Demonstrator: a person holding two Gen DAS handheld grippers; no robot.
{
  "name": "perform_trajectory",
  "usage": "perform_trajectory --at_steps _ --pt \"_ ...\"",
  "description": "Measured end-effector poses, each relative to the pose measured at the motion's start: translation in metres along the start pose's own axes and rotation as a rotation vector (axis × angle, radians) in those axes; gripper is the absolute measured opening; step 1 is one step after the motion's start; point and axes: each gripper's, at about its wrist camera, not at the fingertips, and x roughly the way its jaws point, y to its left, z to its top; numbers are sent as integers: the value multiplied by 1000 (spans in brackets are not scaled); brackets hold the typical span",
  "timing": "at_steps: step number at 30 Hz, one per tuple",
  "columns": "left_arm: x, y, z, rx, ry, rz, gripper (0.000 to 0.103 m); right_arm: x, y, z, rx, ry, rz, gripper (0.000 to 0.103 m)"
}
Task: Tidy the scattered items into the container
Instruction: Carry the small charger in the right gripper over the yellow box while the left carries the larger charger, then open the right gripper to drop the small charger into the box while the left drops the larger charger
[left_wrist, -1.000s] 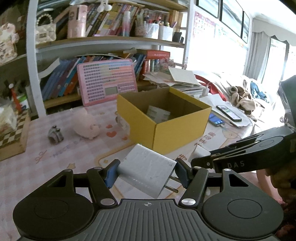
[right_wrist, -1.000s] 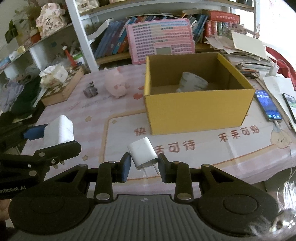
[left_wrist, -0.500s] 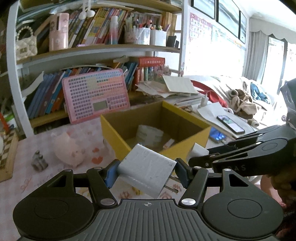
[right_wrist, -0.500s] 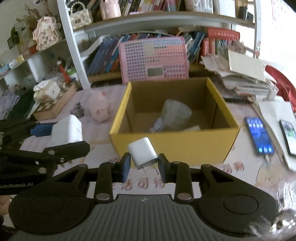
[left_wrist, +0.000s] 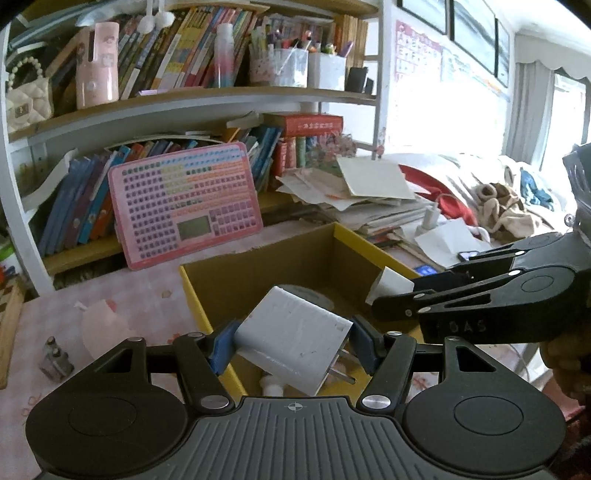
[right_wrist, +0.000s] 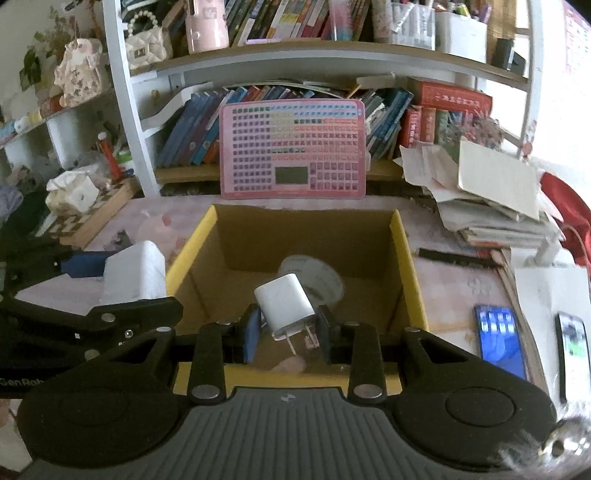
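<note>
A large white charger (left_wrist: 291, 350) is clamped between the blue pads of the left tongs (left_wrist: 293, 345), which stand about half open around its body, its 2 prongs pointing down to the right. A small white charger (right_wrist: 284, 308) is gripped in the right tongs (right_wrist: 286, 334), closed narrowly on it, prongs down. Both are held above the open yellow box (right_wrist: 410, 273), which stands on the pink surface (right_wrist: 461, 280); the small charger is seen over the middle of the box, the large one over its left part. A roll of tape (right_wrist: 317, 278) already lies on the box floor. The step in hand is judged to be the carry to the drop point. The next move calls for each pair of tongs to be lowered a little and opened, so that both chargers fall inside the walls.
</note>
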Motion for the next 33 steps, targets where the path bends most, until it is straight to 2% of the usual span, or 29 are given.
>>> perform_trajectory --at_steps 8,18,27,33 --pt "53 1 4 5 124 53 64 58 -18 14 -102 101 32 30" --pt "92 -8 -1 17 261 49 64 109 -27 12 -289 259 71 30" --pt "99 -12 -1 -9 270 49 64 125 -33 4 -323 336 96 30" --pt "100 -15 -3 -13 262 64 65 124 -35 6 -315 323 110 31"
